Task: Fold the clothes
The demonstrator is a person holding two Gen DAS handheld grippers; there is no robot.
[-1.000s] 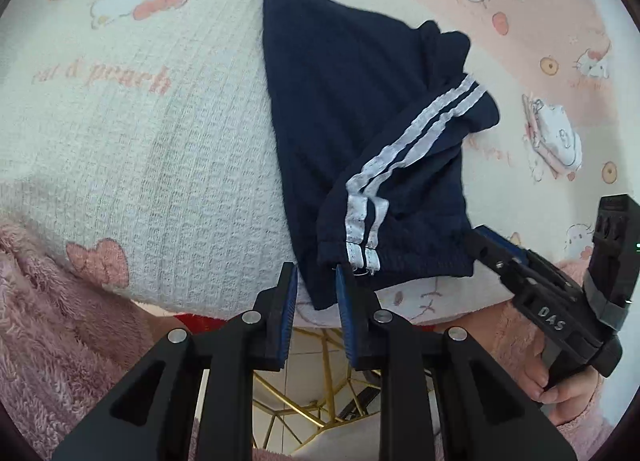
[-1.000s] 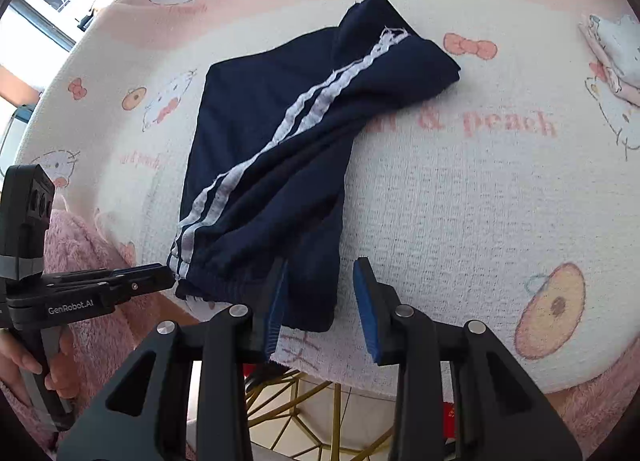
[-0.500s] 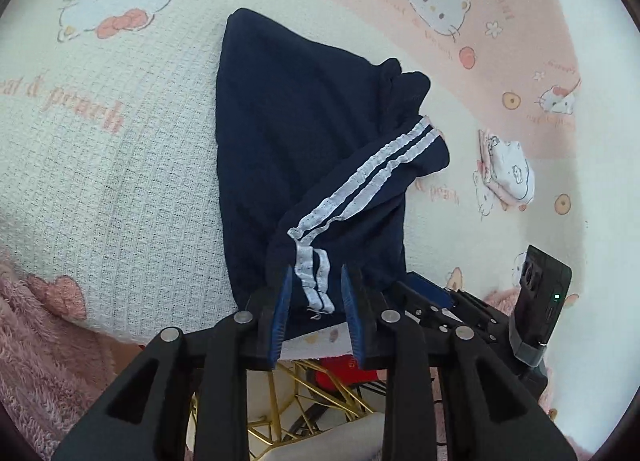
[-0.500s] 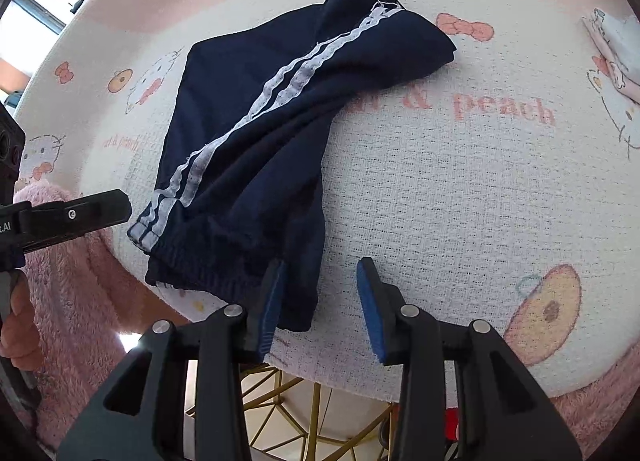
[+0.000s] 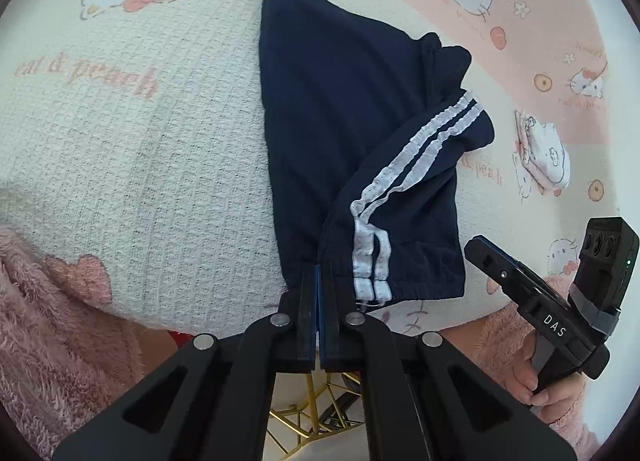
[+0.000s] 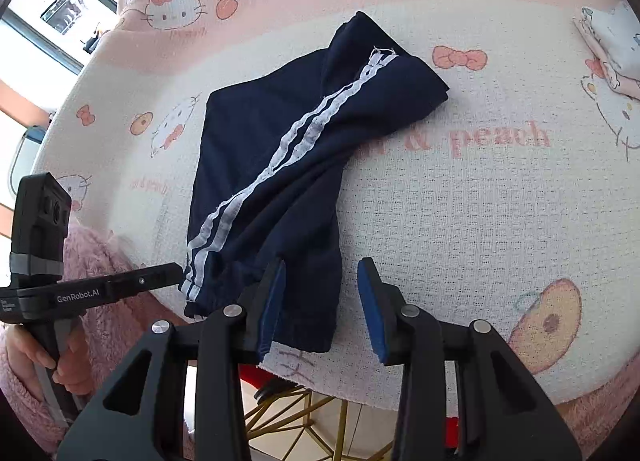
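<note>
Left gripper (image 5: 319,281) is clamped on the navy shorts' (image 5: 344,133) near hem, right gripper (image 6: 322,301) gaping beside it. One-sided pulling could bunch them.

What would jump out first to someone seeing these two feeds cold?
The navy shorts with twin white stripes, lying rumpled mid-table on the pink-and-cream cat-print cloth. The left tongs are shut on their near hem, while the right tongs stand open around the other near corner. A small folded white piece sits at the far right edge.
</note>
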